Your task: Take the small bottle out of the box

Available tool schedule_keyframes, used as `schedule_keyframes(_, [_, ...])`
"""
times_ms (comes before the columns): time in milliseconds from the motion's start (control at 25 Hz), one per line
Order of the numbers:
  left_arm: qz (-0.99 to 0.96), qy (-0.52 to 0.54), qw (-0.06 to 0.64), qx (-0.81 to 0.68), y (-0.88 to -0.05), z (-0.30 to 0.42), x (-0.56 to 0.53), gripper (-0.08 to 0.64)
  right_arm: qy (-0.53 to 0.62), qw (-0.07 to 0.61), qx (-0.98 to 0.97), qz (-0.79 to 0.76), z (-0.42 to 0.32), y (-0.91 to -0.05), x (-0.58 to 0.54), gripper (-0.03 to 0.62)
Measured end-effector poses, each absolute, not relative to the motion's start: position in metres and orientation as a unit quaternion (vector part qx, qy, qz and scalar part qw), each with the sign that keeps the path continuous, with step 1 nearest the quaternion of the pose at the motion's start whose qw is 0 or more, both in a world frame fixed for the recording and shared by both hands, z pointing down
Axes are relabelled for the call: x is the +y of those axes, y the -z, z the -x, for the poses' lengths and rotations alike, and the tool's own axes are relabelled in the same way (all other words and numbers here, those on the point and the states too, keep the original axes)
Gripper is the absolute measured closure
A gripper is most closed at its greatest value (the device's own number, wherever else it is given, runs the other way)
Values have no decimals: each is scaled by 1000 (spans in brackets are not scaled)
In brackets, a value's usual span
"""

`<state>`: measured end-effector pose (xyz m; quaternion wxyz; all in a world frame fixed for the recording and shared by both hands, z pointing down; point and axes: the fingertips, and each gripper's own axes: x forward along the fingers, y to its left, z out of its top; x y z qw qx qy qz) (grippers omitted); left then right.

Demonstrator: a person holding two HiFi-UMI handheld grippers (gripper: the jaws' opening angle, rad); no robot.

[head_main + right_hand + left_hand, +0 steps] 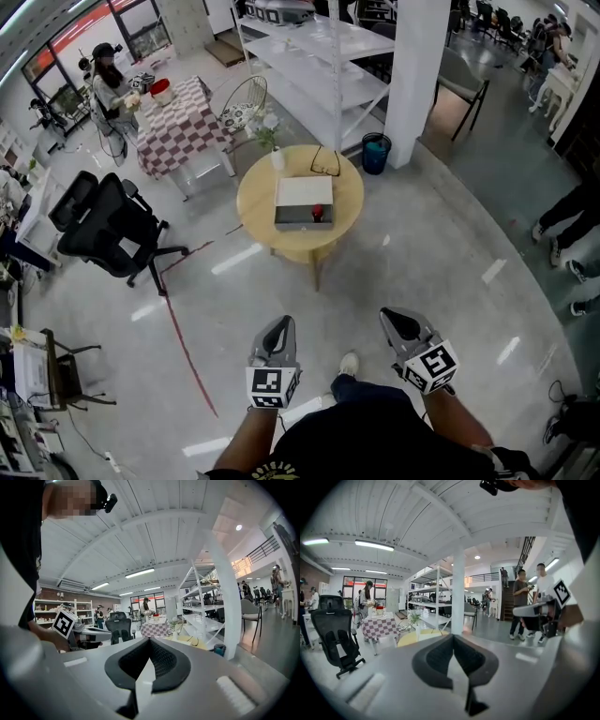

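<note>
A grey box (302, 217) with its white lid (302, 193) up rests on the round wooden table (253, 211) ahead. In the box's open part sits a small red bottle (318, 213). Both grippers hang low over the grey floor, well short of the table. My left gripper (279, 325) has its jaws together with nothing between them, and so has my right gripper (395, 319). In the left gripper view the jaws meet at the tip (452, 637) and the table (410, 638) lies far beyond. The right gripper view shows closed jaws (149, 641) too.
A small vase of flowers (276, 155) and a pair of glasses (325, 164) lie on the table. A black office chair (108, 225) stands at the left, a checkered table (178, 122) behind. White shelving (319, 66), a pillar (417, 66) and a blue bin (375, 152) stand beyond.
</note>
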<state>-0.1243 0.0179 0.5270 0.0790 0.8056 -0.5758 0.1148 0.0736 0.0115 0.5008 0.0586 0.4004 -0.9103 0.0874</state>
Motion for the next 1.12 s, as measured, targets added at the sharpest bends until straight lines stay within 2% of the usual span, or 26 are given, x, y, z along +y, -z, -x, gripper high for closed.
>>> schedule_keyframes(560, [-792, -113, 62, -597, -511, 118, -75, 560, -81, 42, -921, -378, -82, -494, -89, 584])
schedule_keyframes(840, [-771, -116, 59, -623, -510, 125, -96, 560, -50, 49, -936, -346, -72, -491, -118, 584])
schedule_keyframes(1120, [-768, -121, 60, -626, -512, 114, -100, 560, -67, 48, -935, -346, -90, -496, -128, 584])
